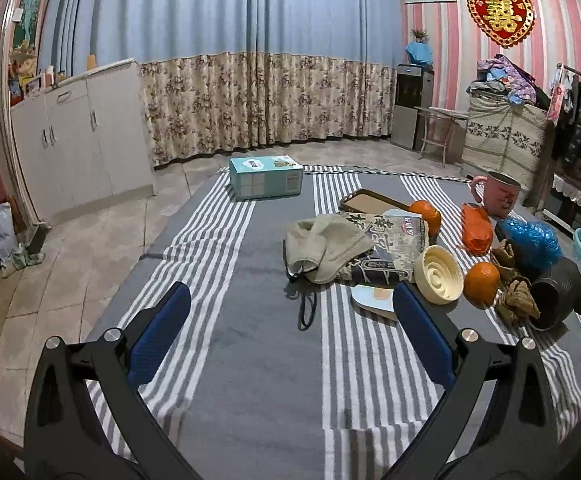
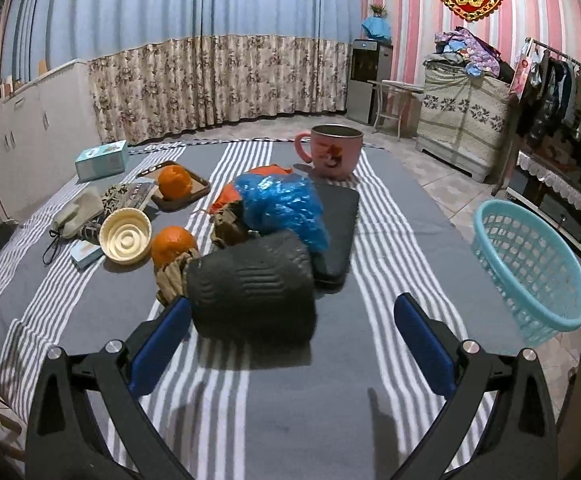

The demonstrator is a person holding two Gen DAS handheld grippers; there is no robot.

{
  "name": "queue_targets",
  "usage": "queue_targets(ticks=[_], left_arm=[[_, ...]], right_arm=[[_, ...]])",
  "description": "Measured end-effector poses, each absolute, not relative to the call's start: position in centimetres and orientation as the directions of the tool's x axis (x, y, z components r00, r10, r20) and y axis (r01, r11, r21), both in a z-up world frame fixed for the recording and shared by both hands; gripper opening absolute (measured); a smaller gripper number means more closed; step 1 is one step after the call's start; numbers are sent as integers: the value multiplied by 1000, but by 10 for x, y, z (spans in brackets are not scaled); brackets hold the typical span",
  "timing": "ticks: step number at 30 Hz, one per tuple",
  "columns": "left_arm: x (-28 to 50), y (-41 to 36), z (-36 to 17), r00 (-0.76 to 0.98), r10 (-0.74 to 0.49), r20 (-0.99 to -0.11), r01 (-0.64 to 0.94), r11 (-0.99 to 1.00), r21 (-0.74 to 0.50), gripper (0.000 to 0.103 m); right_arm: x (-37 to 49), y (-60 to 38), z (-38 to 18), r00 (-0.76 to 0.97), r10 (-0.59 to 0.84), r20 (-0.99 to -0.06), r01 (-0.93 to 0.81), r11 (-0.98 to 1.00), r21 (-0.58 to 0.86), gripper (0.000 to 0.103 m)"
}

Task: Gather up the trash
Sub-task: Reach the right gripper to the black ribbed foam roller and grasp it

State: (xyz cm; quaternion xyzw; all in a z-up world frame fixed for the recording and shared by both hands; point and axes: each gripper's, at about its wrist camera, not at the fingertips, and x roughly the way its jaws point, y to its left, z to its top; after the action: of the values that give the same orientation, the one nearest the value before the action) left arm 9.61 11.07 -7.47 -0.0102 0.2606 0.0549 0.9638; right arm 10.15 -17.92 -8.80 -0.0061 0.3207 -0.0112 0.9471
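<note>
Both claws are hanging over a grey cloth with white stripes (image 2: pixel 274 412) spread on a raised surface, and both are standing wide with nothing between their blue pads.

The right gripper (image 2: pixel 292 320) is pointing at a dark ribbed cylindrical container lying on its side (image 2: pixel 252 292). The container is sitting just ahead of the fingertips, nearer the left pad and partly between the two, though whether it is touching that pad cannot be told. Crumpled brown paper scraps (image 2: pixel 172 278) are lying against its left end, and a crinkled blue plastic bag (image 2: pixel 286 204) is resting just behind it, on a flat black pad (image 2: pixel 336 232), with an orange plastic wrapper (image 2: pixel 264 172) poking out behind the bag. A turquoise slotted plastic basket (image 2: pixel 530 268) is standing off the cloth's right edge, well to the right of this claw. A pink mug (image 2: pixel 332 152) is sitting at the far end.

The left gripper (image 1: pixel 292 306) is facing bare cloth; the clutter is lying ahead and to its right. There a beige fabric pouch with a dark cord (image 1: pixel 324 248) is lying on a printed packet (image 1: pixel 394 244), with a cream ridged round lid (image 1: pixel 438 274) and an orange fruit (image 1: pixel 481 284) beside them. A teal cardboard box (image 1: pixel 265 177) is resting apart at the far edge.
</note>
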Motion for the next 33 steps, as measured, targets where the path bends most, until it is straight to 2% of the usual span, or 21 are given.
queue_targets(ticks=[14, 22, 26, 27, 28, 29, 30, 33], left_arm=[[110, 84, -77, 870, 87, -485, -54, 995, 81, 98], [116, 82, -80, 854, 43, -518, -35, 999, 25, 98], [117, 77, -80, 855, 53, -516, -36, 998, 44, 98], [117, 76, -80, 856, 52, -515, -32, 998, 46, 98], [117, 74, -80, 856, 50, -514, -29, 998, 49, 98], [117, 73, -80, 856, 48, -515, -25, 998, 52, 98], [118, 69, -80, 855, 45, -517, -20, 998, 55, 98], [120, 60, -80, 850, 32, -525, -1, 998, 60, 98]], right_arm=[[120, -176, -100, 768, 24, -640, -23, 1000, 10, 99], [121, -172, -98, 767, -2, -642, -11, 1000, -17, 99], [128, -178, -106, 740, 17, -673, -9, 1000, 16, 99], [129, -179, -107, 738, 29, -674, -15, 1000, 28, 98], [129, -180, -107, 743, 42, -667, -23, 999, 38, 91], [128, -180, -106, 748, 58, -662, -36, 998, 47, 79], [128, -179, -105, 747, 93, -658, -66, 996, 66, 71], [128, -179, -104, 746, 124, -655, -93, 992, 82, 72]])
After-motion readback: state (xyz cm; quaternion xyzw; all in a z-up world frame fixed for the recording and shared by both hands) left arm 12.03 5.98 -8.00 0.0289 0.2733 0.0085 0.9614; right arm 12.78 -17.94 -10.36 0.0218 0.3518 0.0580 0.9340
